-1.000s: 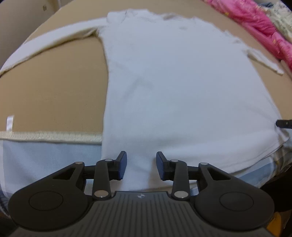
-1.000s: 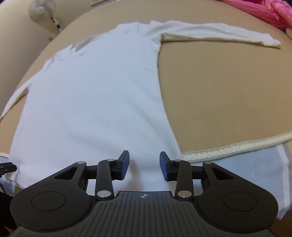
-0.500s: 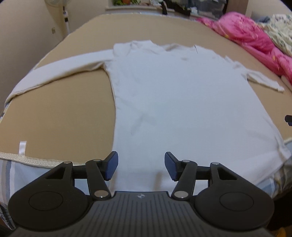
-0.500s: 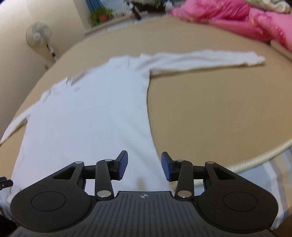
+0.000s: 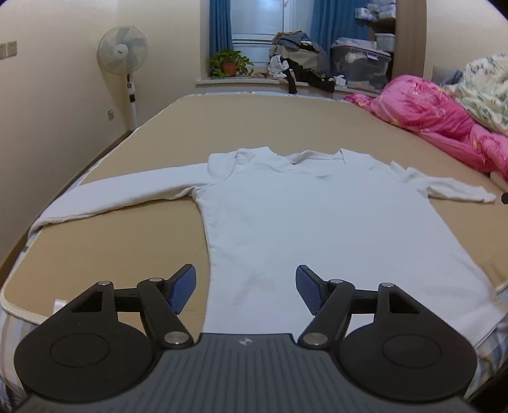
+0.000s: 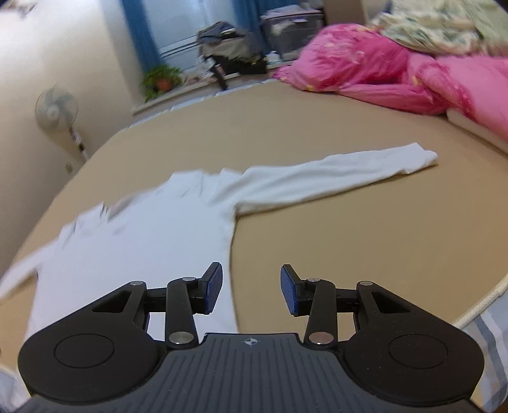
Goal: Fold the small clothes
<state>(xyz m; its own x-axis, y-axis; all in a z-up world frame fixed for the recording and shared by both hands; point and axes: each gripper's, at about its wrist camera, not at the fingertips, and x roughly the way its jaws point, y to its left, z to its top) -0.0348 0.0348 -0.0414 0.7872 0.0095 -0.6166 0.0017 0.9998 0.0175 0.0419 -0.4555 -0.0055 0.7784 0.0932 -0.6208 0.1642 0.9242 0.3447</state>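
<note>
A white long-sleeved shirt [image 5: 317, 222] lay flat on the tan bed cover [image 5: 111, 247], its hem at the near edge and its neckline toward the far side. One sleeve [image 5: 127, 193] stretched out to the left, and the other sleeve [image 6: 333, 178] reached right toward the pink quilt [image 6: 381, 73], with bare cover between them.

The left gripper [image 5: 244, 287] hung above the near part of the shirt, close to its left side seam. Its jaws had just been opening and stood spread wide, nothing between the blue pads [image 5: 182, 287] and no pad touching the cloth. The right gripper [image 6: 250, 290] hung over the shirt's right side edge, with the cloth under its left finger and bare cover under the right one. Its jaws stood partly apart, gripping nothing. The right wrist view was blurred across the shirt's body.

At the far end, a standing fan [image 5: 123, 60] stood by the left wall. A potted plant [image 5: 230, 63] sat on the windowsill between blue curtains [image 5: 219, 28], beside a heap of dark clothes [image 5: 298, 63] and a clear storage box [image 5: 362, 66]. A floral quilt [image 5: 482, 89] lay over the pink one at the far right.
</note>
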